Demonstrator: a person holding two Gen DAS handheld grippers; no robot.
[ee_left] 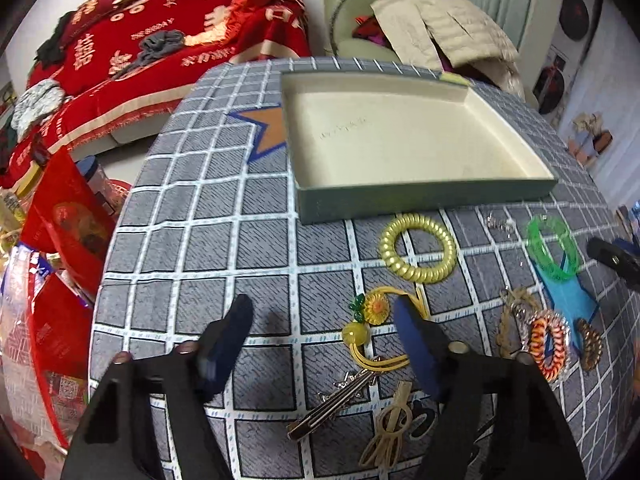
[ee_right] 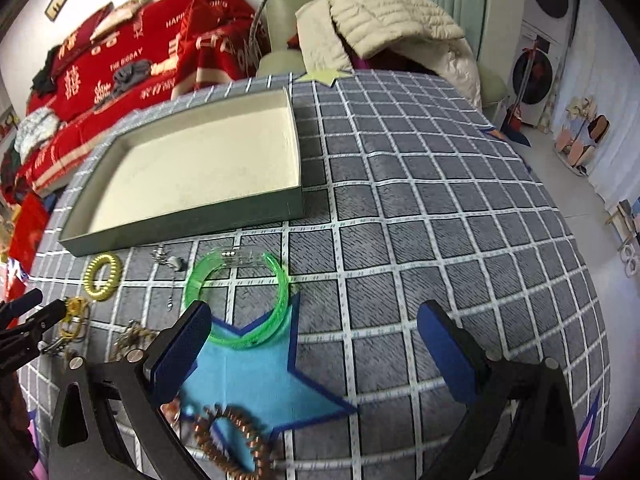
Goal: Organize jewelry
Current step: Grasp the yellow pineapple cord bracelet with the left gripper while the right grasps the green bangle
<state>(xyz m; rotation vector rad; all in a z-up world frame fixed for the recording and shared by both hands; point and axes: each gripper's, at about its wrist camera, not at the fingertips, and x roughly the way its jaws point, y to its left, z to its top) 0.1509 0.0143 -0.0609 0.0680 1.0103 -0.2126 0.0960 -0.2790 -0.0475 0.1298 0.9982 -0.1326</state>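
An empty cream-lined green box [ee_left: 400,196] [ee_right: 192,224] lies on the checked tablecloth. In front of it lie a yellow coil ring [ee_left: 418,248] [ee_right: 103,271], a green bangle [ee_left: 554,248] [ee_right: 236,300], a yellow flower charm with tassel [ee_left: 372,320], silver hair clips [ee_left: 336,400], a beige clip [ee_left: 390,428], a red-orange coil band [ee_left: 550,344] and a brown coil band [ee_right: 236,440]. My left gripper [ee_left: 324,320] is open and empty, just left of the flower charm. My right gripper [ee_right: 316,332] is open and empty, its left finger beside the green bangle.
A small silver earring piece [ee_right: 170,261] lies by the box. A blue star patch [ee_right: 256,368] and an orange star patch [ee_left: 268,128] mark the cloth. Red bags [ee_left: 64,232] stand off the table's left edge. A sofa and an armchair with a jacket stand behind.
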